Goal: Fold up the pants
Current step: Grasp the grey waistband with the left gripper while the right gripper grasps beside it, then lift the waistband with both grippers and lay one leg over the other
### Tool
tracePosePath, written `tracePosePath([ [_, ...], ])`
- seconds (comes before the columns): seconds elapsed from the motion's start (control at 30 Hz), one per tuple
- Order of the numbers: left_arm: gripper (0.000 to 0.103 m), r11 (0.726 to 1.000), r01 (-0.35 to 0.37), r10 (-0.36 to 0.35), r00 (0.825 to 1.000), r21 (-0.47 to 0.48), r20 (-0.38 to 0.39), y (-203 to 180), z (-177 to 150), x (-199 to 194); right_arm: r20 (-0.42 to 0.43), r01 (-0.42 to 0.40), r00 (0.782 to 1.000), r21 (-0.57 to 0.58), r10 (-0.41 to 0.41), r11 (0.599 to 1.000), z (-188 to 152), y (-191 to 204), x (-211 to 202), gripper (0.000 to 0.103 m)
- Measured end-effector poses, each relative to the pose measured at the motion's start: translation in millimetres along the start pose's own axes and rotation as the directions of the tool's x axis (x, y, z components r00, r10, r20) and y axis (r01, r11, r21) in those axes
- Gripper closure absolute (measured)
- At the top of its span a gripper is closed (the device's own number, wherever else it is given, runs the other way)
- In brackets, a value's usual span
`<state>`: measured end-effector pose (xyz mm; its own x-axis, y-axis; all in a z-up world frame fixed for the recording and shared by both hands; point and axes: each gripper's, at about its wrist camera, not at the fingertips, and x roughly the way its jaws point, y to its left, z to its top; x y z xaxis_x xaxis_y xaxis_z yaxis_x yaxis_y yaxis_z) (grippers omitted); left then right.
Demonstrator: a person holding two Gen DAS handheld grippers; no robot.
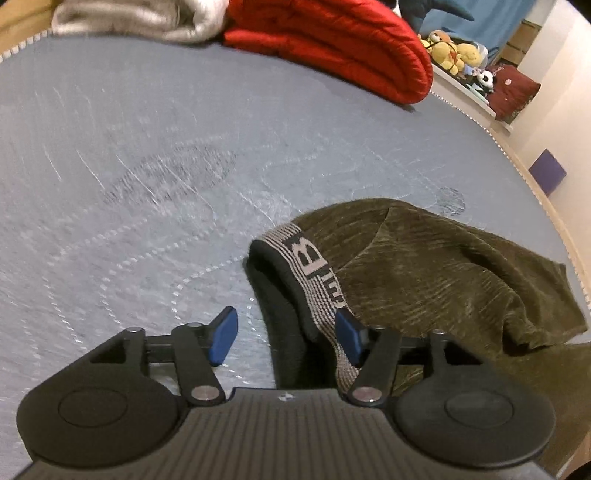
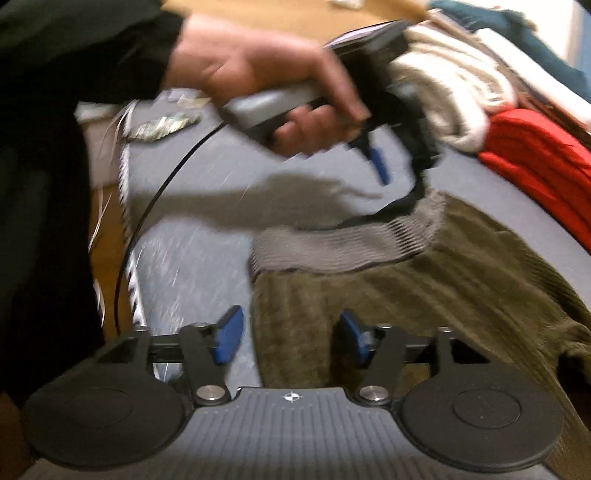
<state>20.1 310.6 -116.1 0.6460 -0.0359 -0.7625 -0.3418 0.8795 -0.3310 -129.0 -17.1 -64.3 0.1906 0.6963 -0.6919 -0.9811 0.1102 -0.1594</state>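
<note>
Olive-green pants with a grey striped waistband lie crumpled on the blue-grey mattress. My left gripper is open, with the waistband and its black lining between its blue pads. In the right wrist view the pants spread ahead, waistband across the middle. My right gripper is open over the near edge of the pants. The left gripper shows there, held in a hand, just above the raised far end of the waistband.
A red quilted blanket and a beige blanket lie at the far end of the mattress. Stuffed toys sit on a shelf at the right. The person's dark sleeve and a black cable are at the left.
</note>
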Motion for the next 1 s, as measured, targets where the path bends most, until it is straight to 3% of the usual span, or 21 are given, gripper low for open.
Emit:
tracePosePath([
  [0.07,0.038,0.999,0.033,-0.033,0.999,-0.009,-0.018,0,0,9,0.002,0.014,1.0,-0.045,-0.014,0.999,-2,5,2,0.04],
  [0.1,0.038,0.999,0.049,-0.049,0.999,-0.015,-0.021,-2,-1,13,0.004,0.011,1.0,-0.043,-0.011,0.999,-2,5,2,0.047],
  [0.13,0.038,0.997,0.071,-0.071,0.997,-0.023,-0.02,-3,-1,17,0.006,0.008,1.0,-0.03,-0.008,1.0,0,3,1,0.064],
  [0.2,0.038,0.996,0.084,-0.084,0.996,-0.007,-0.014,-8,-3,24,0.001,-0.022,1.0,0.005,0.022,1.0,6,-4,0,0.083],
  [0.27,0.058,0.998,0.051,-0.051,0.999,0.036,0.003,-13,-3,25,0.004,-0.035,0.999,0.025,0.035,0.999,10,-7,-1,0.089],
  [0.33,0.084,0.998,0.06,-0.06,0.998,0.021,0.015,-9,0,17,0.011,-0.021,1.0,-0.013,0.021,1.0,12,-2,-1,0.094],
  [0.4,0.087,0.996,0.083,-0.084,0.995,0.025,0.06,-6,5,-1,0.031,-0.023,0.999,-0.042,0.024,0.999,17,6,-3,0.095],
  [0.5,0.088,0.995,0.084,-0.09,0.988,0.046,0.125,-5,9,-34,0.065,-0.025,0.997,-0.077,0.03,0.997,25,15,-4,0.096],
  [0.57,0.088,0.996,0.047,-0.057,0.987,0.076,0.147,-6,7,-49,0.105,-0.036,0.993,-0.09,0.045,0.995,32,21,-10,0.096],
  [0.7,0.084,0.997,-0.021,0.014,0.995,0.071,0.1,-2,0,-45,0.162,-0.069,0.982,-0.141,0.092,0.988,41,38,-14,0.096],
  [0.77,0.081,0.987,-0.119,0.108,0.989,0.111,0.1,-11,-3,-40,0.11,-0.058,0.991,-0.132,0.072,0.99,40,37,-6,0.095],
  [0.83,0.07,0.961,-0.225,0.196,0.965,0.162,0.174,-21,-5,-50,0.08,-0.046,0.995,-0.083,0.053,0.995,38,31,-4,0.09],
  [0.87,0.067,0.956,-0.237,0.199,0.956,0.173,0.214,-26,-5,-58,0.094,-0.042,0.994,-0.058,0.047,0.997,37,26,-8,0.087],
  [0.9,0.064,0.96,-0.221,0.176,0.954,0.171,0.243,-30,-5,-67,0.114,-0.038,0.993,-0.027,0.041,0.999,37,21,-16,0.076],
  [0.93,0.064,0.971,-0.175,0.129,0.957,0.164,0.26,-34,-6,-77,0.137,-0.035,0.99,-0.001,0.034,0.999,37,16,-24,0.066],
  [1.0,0.064,0.982,-0.064,0.016,0.967,0.179,0.255,-42,-10,-87,0.18,-0.019,0.984,0.06,0.008,0.998,35,4,-41,0.06],
])
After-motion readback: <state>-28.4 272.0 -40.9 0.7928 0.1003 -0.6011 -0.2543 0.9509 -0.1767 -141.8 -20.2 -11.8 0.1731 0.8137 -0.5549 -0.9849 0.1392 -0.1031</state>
